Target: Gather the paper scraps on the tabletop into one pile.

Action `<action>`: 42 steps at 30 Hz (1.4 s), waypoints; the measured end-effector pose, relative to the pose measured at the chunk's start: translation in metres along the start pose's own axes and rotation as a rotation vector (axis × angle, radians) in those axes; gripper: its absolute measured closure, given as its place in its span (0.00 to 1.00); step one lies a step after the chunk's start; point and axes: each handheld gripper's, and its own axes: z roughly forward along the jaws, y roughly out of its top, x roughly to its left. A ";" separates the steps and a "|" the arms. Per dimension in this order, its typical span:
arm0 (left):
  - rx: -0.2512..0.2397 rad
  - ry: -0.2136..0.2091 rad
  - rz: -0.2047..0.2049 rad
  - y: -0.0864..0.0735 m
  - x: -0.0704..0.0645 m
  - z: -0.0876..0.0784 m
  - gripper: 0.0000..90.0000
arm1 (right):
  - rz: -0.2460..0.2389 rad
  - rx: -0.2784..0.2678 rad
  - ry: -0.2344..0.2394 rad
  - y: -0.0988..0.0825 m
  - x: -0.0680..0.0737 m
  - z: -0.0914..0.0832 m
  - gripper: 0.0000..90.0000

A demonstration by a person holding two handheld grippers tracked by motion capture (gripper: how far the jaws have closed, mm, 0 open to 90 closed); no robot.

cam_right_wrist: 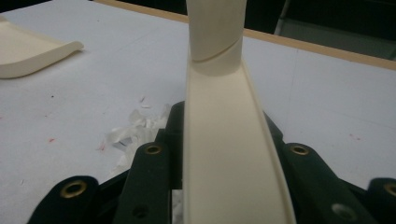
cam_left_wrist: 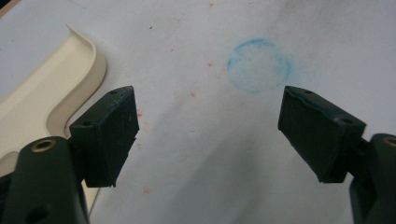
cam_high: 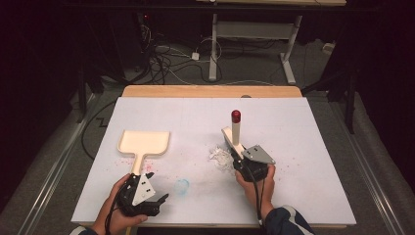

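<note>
On the white table [cam_high: 303, 147], my right gripper [cam_high: 247, 164] is clamped on the cream brush [cam_high: 235, 134], beside the paper scraps [cam_high: 220, 156]. Left gripper [cam_high: 147, 193] open, empty, near the dustpan [cam_high: 144, 142] handle. Scraps not yet swept; nearly all remains.
</note>
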 end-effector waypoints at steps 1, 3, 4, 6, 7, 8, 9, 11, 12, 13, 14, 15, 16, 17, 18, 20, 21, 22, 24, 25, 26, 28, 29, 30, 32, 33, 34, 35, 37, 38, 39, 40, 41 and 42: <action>0.001 0.002 0.001 0.000 0.000 0.000 0.22 | 0.003 -0.003 0.002 0.001 -0.003 0.000 0.75; 0.002 0.003 0.002 0.000 0.000 0.000 0.22 | 0.012 -0.010 0.006 0.003 -0.007 -0.002 0.75; 0.004 0.005 0.001 0.000 0.000 0.000 0.22 | 0.018 -0.017 0.008 0.004 -0.010 -0.003 0.75; 0.005 0.008 -0.001 0.000 0.000 0.000 0.22 | 0.019 -0.029 0.022 0.006 -0.015 -0.006 0.75; 0.006 0.009 0.002 0.000 0.000 0.000 0.22 | 0.016 -0.035 0.028 0.008 -0.017 -0.008 0.75; 0.008 0.013 0.003 0.000 0.000 -0.001 0.22 | 0.009 -0.048 0.045 0.009 -0.020 -0.010 0.75; 0.009 0.014 0.005 0.000 -0.001 -0.001 0.22 | 0.008 -0.062 0.065 0.012 -0.023 -0.014 0.75; 0.009 0.016 0.002 0.000 0.000 -0.001 0.22 | 0.000 -0.096 0.109 0.017 -0.030 -0.022 0.75; 0.008 0.019 -0.002 0.000 0.000 -0.001 0.22 | -0.021 -0.119 0.159 0.020 -0.034 -0.025 0.75; 0.009 0.019 -0.001 0.000 0.000 -0.001 0.22 | -0.022 -0.127 0.202 0.022 -0.036 -0.031 0.75; 0.010 0.020 -0.002 -0.001 0.000 -0.001 0.22 | -0.055 -0.146 0.239 0.024 -0.039 -0.035 0.75; 0.012 0.023 -0.002 -0.001 0.000 -0.001 0.22 | -0.087 -0.157 0.289 0.026 -0.041 -0.039 0.75; 0.014 0.025 -0.002 -0.001 0.000 -0.002 0.22 | -0.124 -0.173 0.334 0.027 -0.043 -0.043 0.75; 0.013 0.027 -0.004 -0.001 0.000 -0.002 0.22 | -0.154 -0.185 0.378 0.028 -0.045 -0.047 0.75; 0.013 0.029 -0.004 -0.001 0.000 -0.002 0.22 | -0.175 -0.192 0.460 0.029 -0.047 -0.049 0.75; 0.019 0.029 -0.003 -0.001 0.000 -0.002 0.22 | -0.228 -0.194 0.549 0.028 -0.048 -0.054 0.75; 0.020 0.029 -0.004 -0.001 0.000 -0.002 0.22 | -0.245 -0.191 0.607 0.026 -0.049 -0.055 0.75; 0.020 0.029 -0.005 -0.001 0.001 -0.002 0.22 | -0.253 -0.179 0.667 0.024 -0.049 -0.055 0.75; 0.020 0.026 -0.008 -0.001 0.001 -0.001 0.22 | -0.265 -0.144 0.736 0.016 -0.049 -0.053 0.75; 0.021 0.026 -0.009 -0.001 0.001 -0.001 0.22 | -0.274 -0.126 0.778 0.013 -0.049 -0.051 0.75; 0.023 0.026 -0.009 -0.001 0.001 -0.001 0.22 | -0.287 -0.106 0.807 0.009 -0.048 -0.048 0.75; 0.024 0.025 -0.008 -0.001 0.001 -0.001 0.22 | -0.314 -0.053 0.864 0.002 -0.046 -0.040 0.75; 0.024 0.024 -0.007 -0.001 0.001 -0.001 0.22 | -0.329 -0.036 0.865 -0.001 -0.045 -0.037 0.75; 0.025 0.023 -0.005 -0.001 0.001 0.000 0.22 | -0.343 -0.019 0.868 -0.003 -0.044 -0.032 0.75; 0.025 0.021 -0.006 -0.001 0.001 0.000 0.22 | -0.354 -0.004 0.876 -0.006 -0.044 -0.024 0.75; 0.027 0.020 -0.006 -0.001 0.001 0.000 0.22 | -0.361 -0.002 0.874 -0.007 -0.045 -0.020 0.75; 0.027 0.019 -0.006 -0.001 0.001 0.000 0.22 | -0.359 -0.005 0.869 -0.006 -0.046 -0.017 0.75; 0.026 0.018 -0.007 -0.001 0.001 0.000 0.22 | -0.360 -0.009 0.859 -0.005 -0.049 -0.013 0.75; 0.030 0.016 -0.007 -0.002 0.001 0.001 0.22 | -0.348 -0.016 0.837 -0.003 -0.054 -0.005 0.75; 0.033 0.015 -0.005 -0.002 0.001 0.001 0.22 | -0.347 -0.018 0.829 -0.002 -0.056 -0.001 0.75; 0.033 0.015 -0.005 -0.002 0.001 0.001 0.22 | -0.341 -0.022 0.821 -0.001 -0.057 0.003 0.75; 0.034 0.013 -0.004 -0.001 0.001 0.001 0.22 | -0.336 -0.024 0.817 0.000 -0.058 0.007 0.75; 0.033 0.012 -0.004 -0.001 0.001 0.001 0.22 | -0.336 -0.024 0.814 0.001 -0.058 0.009 0.75; 0.034 0.012 -0.003 -0.001 0.001 0.001 0.22 | -0.334 -0.028 0.814 0.003 -0.057 0.012 0.75</action>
